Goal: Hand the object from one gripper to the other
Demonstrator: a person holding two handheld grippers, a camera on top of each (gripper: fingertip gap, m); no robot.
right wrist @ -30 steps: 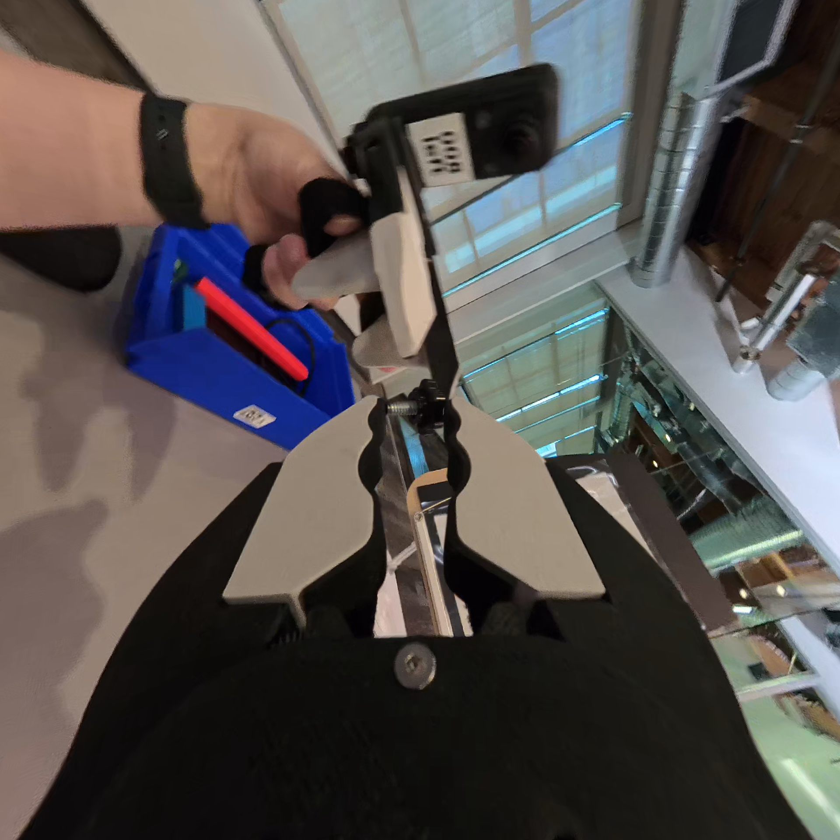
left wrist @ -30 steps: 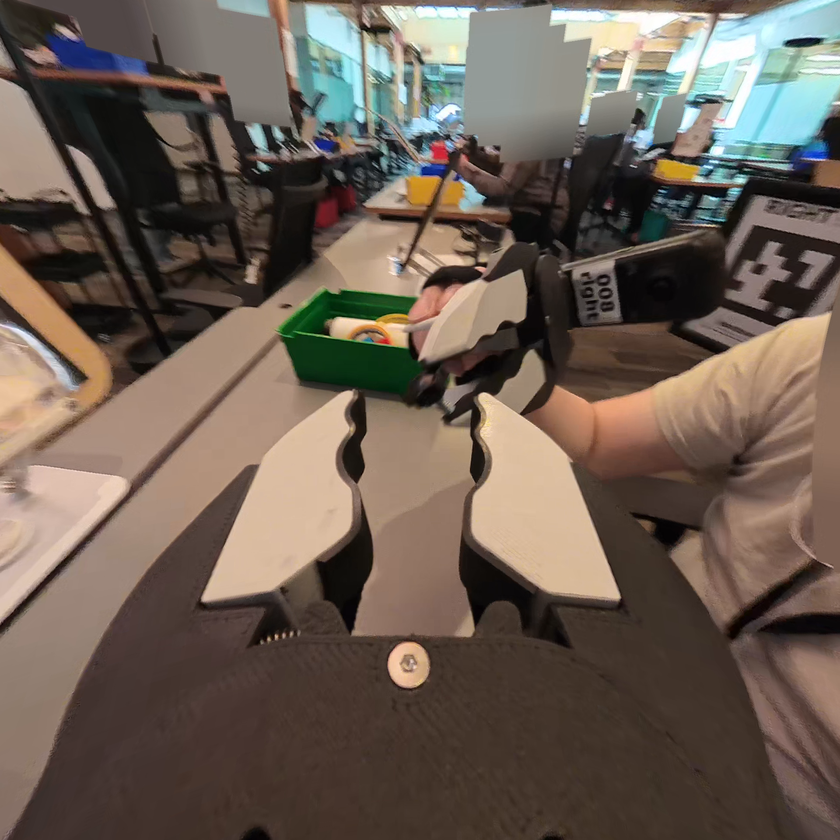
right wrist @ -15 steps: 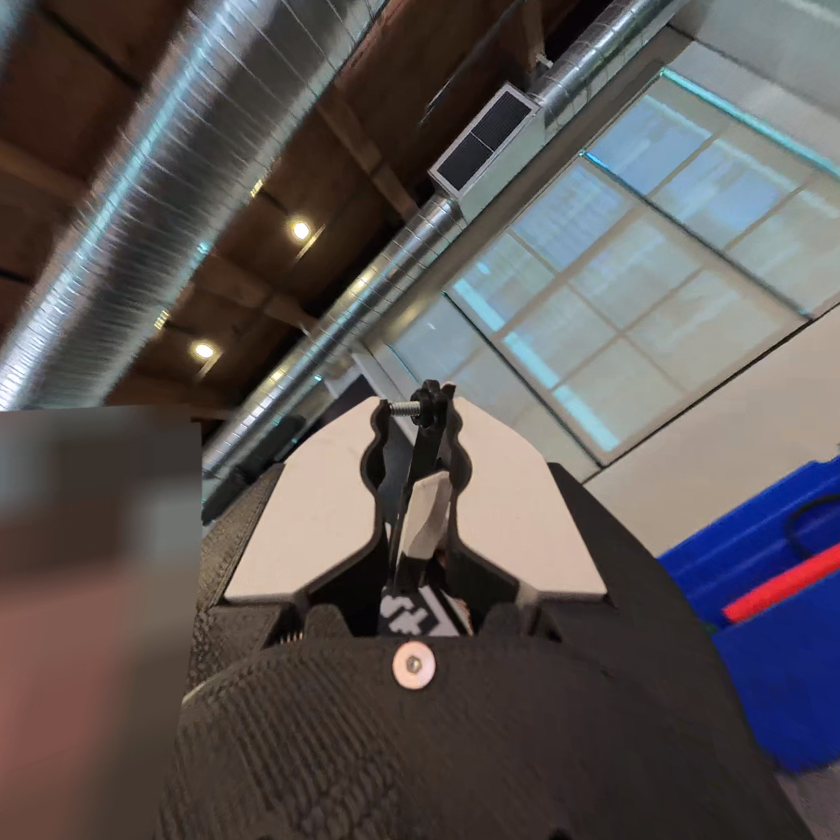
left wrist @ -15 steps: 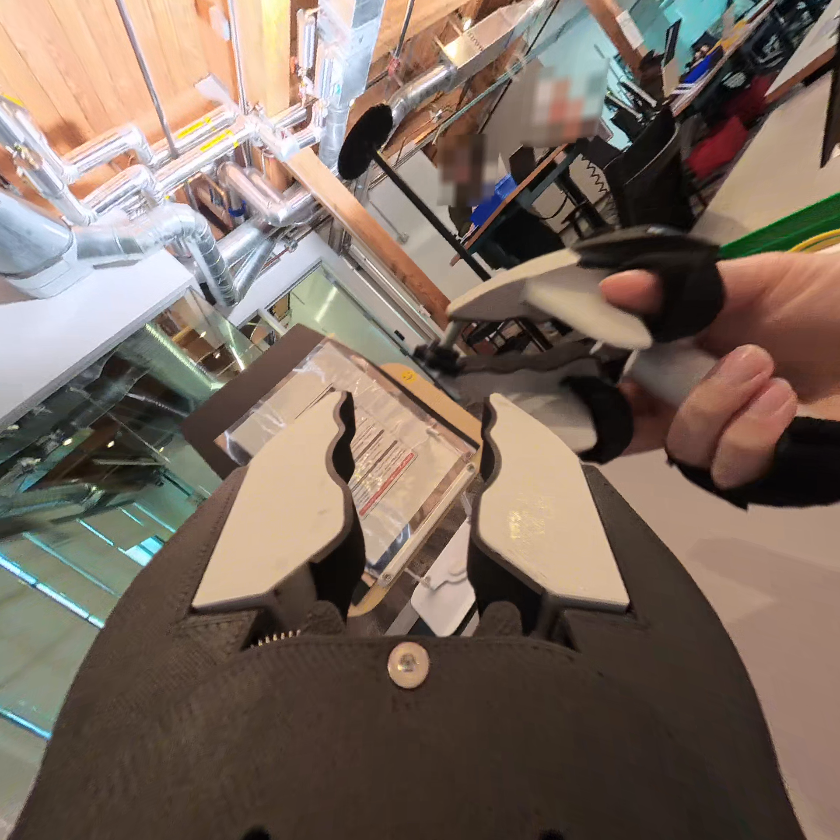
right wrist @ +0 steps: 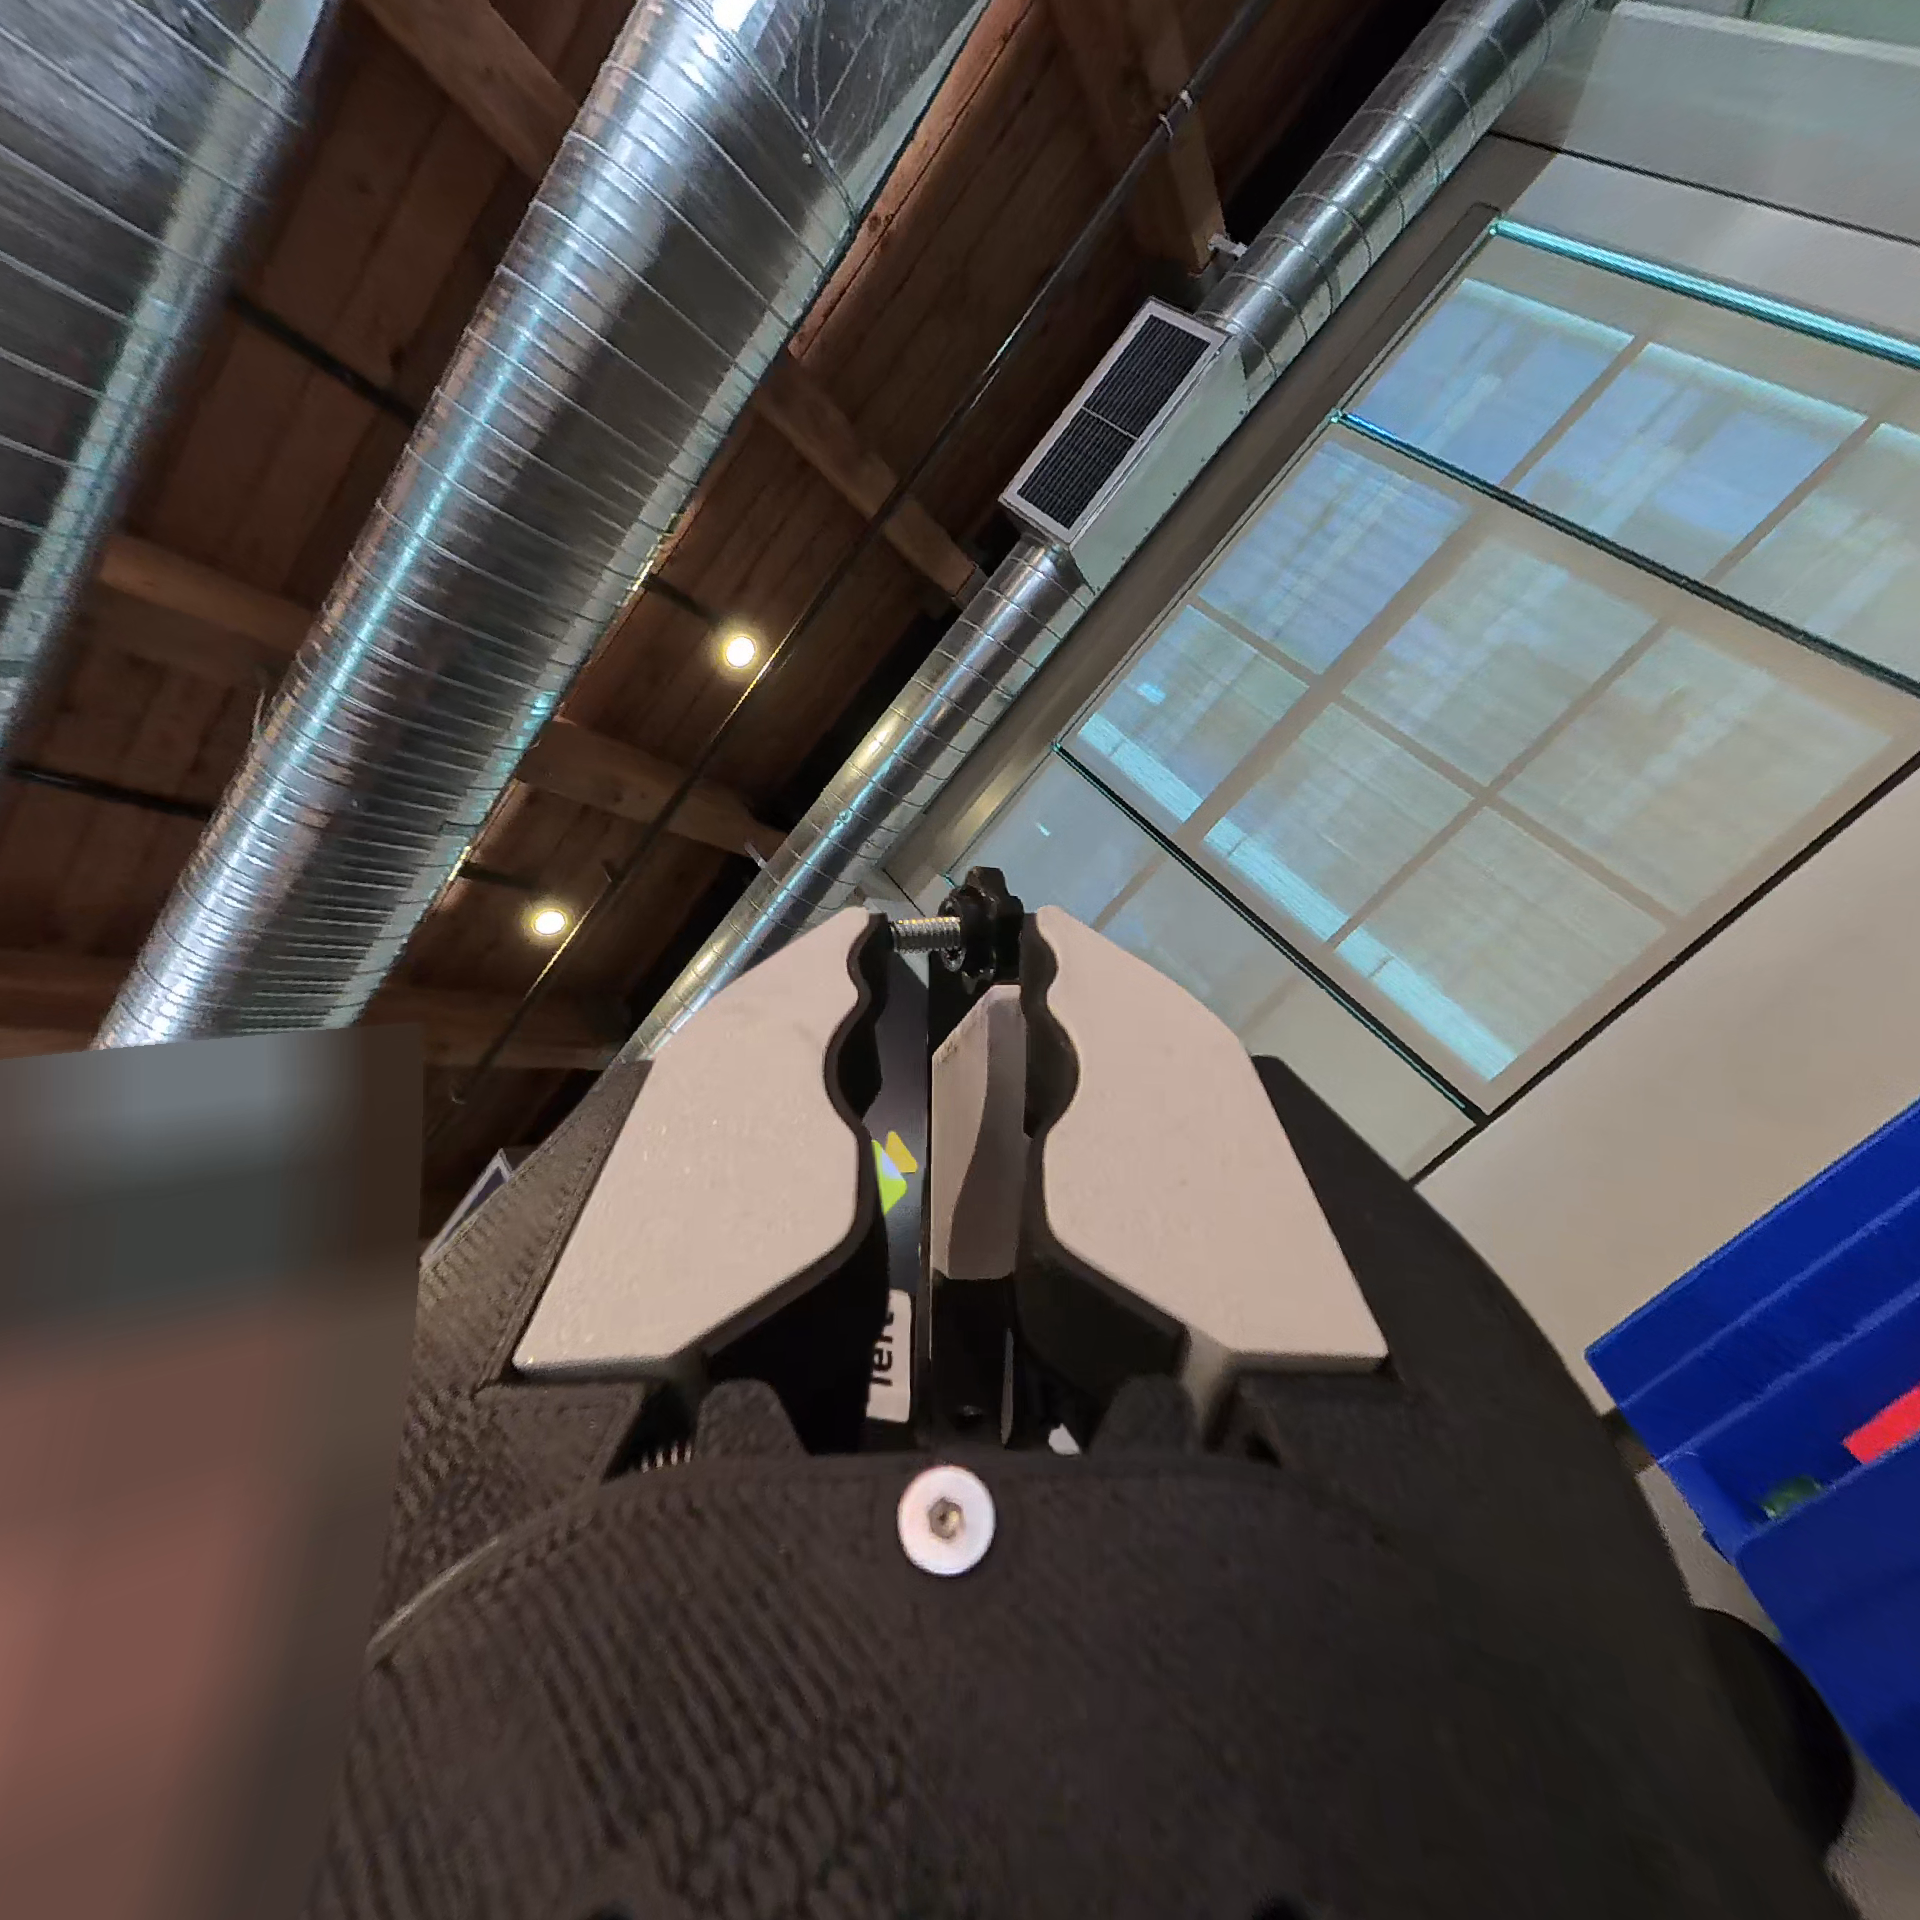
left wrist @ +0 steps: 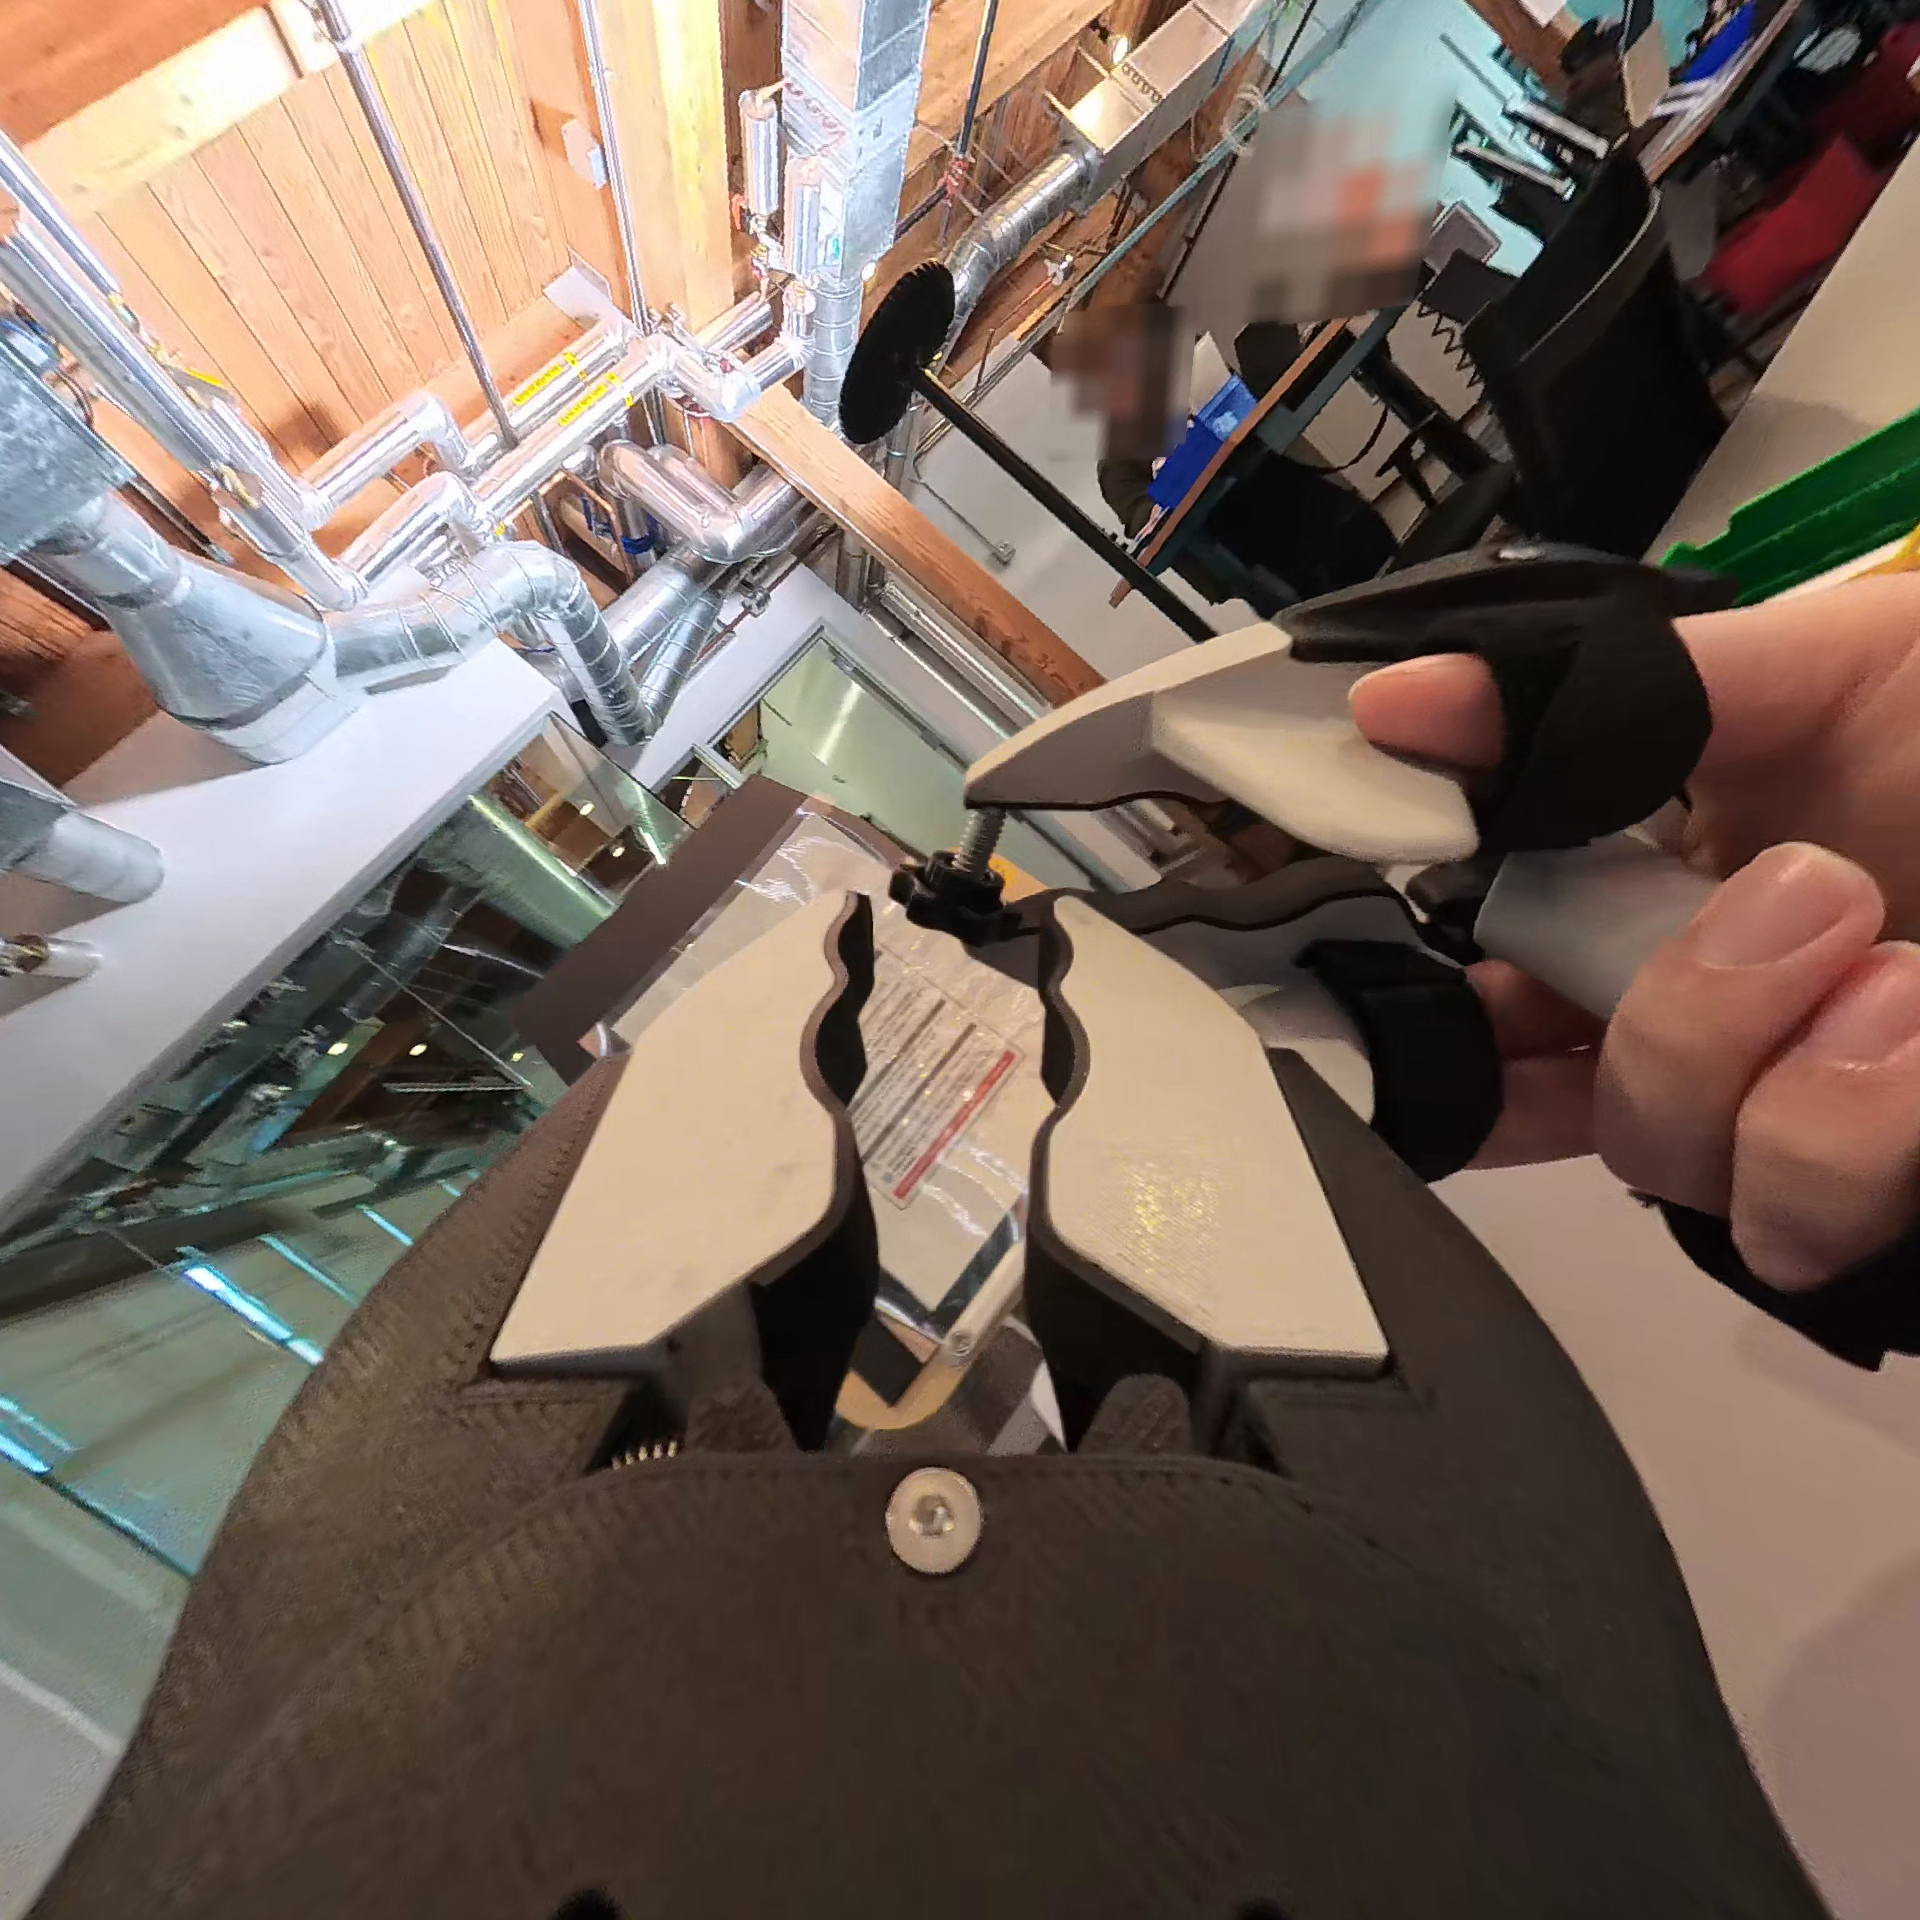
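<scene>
The right tongs (right wrist: 951,961) grip the black knob screw (right wrist: 971,928) while the left tongs (left wrist: 951,925), spread apart, bracket it, so the handover is roughly halfway.

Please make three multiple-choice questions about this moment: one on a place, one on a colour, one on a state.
1. Where is the black-knobbed thumbscrew?
A. in the green bin
B. between the right gripper's fingertips
C. on the table

2. What colour is the bin in the right wrist view?
A. blue
B. yellow
C. white

3. How is the left gripper?
A. shut on the thumbscrew
B. shut on nothing
C. open

Answers:
1. B: the thumbscrew spans the tips of the right gripper.
2. A: the bin at the right edge is blue.
3. C: the left gripper shows a wide gap and its fingers grip nothing.
</scene>
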